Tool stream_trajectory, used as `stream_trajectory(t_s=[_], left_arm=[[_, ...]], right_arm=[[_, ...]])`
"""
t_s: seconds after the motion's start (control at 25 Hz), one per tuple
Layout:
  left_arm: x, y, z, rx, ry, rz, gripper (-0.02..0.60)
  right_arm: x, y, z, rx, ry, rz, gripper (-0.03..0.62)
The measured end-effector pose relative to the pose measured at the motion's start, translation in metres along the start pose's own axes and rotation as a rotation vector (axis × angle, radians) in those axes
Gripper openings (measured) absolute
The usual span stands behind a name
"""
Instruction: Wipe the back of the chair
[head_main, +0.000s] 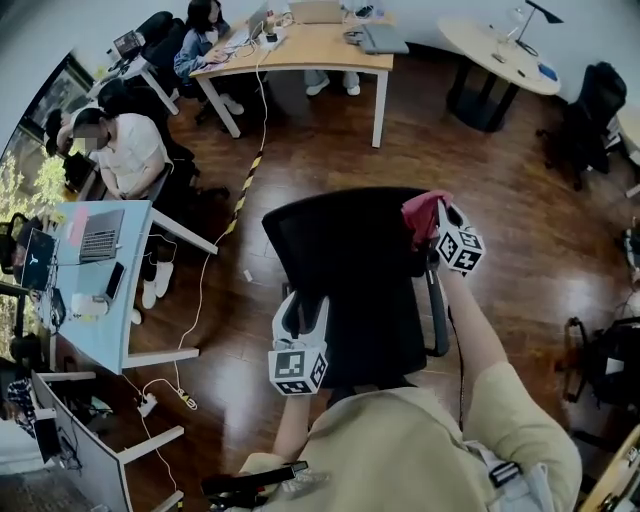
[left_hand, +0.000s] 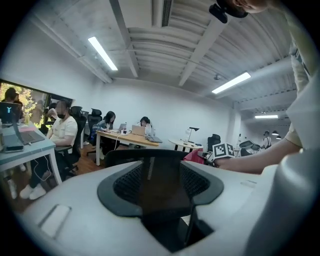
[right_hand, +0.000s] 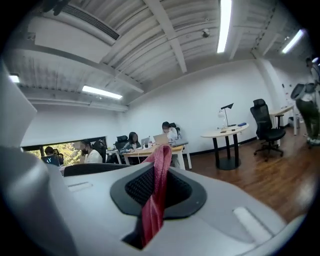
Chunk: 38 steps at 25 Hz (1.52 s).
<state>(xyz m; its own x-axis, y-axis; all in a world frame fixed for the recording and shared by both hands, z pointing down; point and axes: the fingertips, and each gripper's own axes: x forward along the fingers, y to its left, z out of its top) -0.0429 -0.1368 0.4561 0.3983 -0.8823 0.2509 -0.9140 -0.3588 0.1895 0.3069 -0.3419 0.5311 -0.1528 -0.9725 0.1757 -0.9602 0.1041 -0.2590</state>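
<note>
A black mesh office chair (head_main: 350, 275) stands right in front of me on the wood floor, its back towards me. My right gripper (head_main: 434, 228) is at the top right corner of the chair back, shut on a red cloth (head_main: 422, 212). In the right gripper view the cloth (right_hand: 156, 190) hangs pinched between the jaws, with the chair's top edge (right_hand: 90, 168) at the left. My left gripper (head_main: 300, 312) is at the chair's left edge, lower down. Its jaws are shut on the dark edge of the chair back (left_hand: 155, 195).
A wooden desk (head_main: 300, 50) with seated people stands beyond the chair. A light blue desk (head_main: 105, 290) with a laptop is at the left. A yellow-black cable strip (head_main: 245, 185) runs over the floor. A round table (head_main: 495, 55) and another black chair (head_main: 590, 115) are at the right.
</note>
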Motion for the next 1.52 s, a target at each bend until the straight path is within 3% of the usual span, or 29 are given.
stream_trajectory(t_s=[0.08, 0.12, 0.28, 0.36, 0.48, 0.6, 0.72, 0.84, 1.12, 1.2, 1.28, 1.36, 1.44, 1.52], left_arm=[[0.000, -0.006, 0.003, -0.002, -0.003, -0.002, 0.215], [-0.002, -0.006, 0.004, -0.004, -0.005, 0.004, 0.215], [-0.019, 0.012, 0.004, -0.020, -0.012, 0.065, 0.215], [-0.033, 0.028, 0.002, -0.027, -0.010, 0.110, 0.215], [-0.051, 0.049, -0.004, -0.044, -0.003, 0.178, 0.215], [-0.068, 0.062, -0.013, -0.055, 0.015, 0.228, 0.215], [-0.071, 0.068, -0.015, -0.053, 0.020, 0.243, 0.215], [-0.061, 0.064, -0.016, -0.045, 0.023, 0.211, 0.215], [-0.013, 0.024, -0.006, -0.018, 0.011, 0.054, 0.215], [-0.005, 0.010, -0.005, -0.013, 0.013, 0.020, 0.215], [-0.002, 0.001, -0.006, -0.013, 0.016, 0.001, 0.215], [-0.005, -0.004, -0.007, -0.017, 0.019, -0.002, 0.215], [-0.009, -0.005, -0.008, -0.024, 0.019, 0.010, 0.215], [-0.017, 0.001, -0.008, -0.032, 0.015, 0.035, 0.215]], right_arm=[[-0.003, 0.014, -0.005, -0.006, 0.025, 0.051, 0.026], [-0.003, 0.037, -0.012, -0.017, 0.044, 0.118, 0.026], [-0.002, 0.208, -0.059, -0.083, 0.121, 0.528, 0.028], [0.003, 0.293, -0.080, -0.063, 0.138, 0.680, 0.028], [0.022, 0.389, -0.106, -0.042, 0.164, 0.786, 0.028], [0.044, 0.434, -0.124, 0.003, 0.189, 0.775, 0.028], [0.063, 0.413, -0.120, 0.059, 0.179, 0.690, 0.028], [0.066, 0.345, -0.109, 0.087, 0.147, 0.582, 0.028], [0.030, 0.074, -0.063, 0.146, 0.043, 0.131, 0.028], [0.014, 0.012, -0.050, 0.130, 0.031, 0.039, 0.028], [0.006, -0.009, -0.043, 0.063, 0.049, 0.035, 0.026], [0.004, 0.003, -0.045, 0.032, 0.070, 0.069, 0.026], [0.007, 0.046, -0.059, 0.034, 0.103, 0.169, 0.026], [0.010, 0.118, -0.084, 0.030, 0.155, 0.327, 0.028]])
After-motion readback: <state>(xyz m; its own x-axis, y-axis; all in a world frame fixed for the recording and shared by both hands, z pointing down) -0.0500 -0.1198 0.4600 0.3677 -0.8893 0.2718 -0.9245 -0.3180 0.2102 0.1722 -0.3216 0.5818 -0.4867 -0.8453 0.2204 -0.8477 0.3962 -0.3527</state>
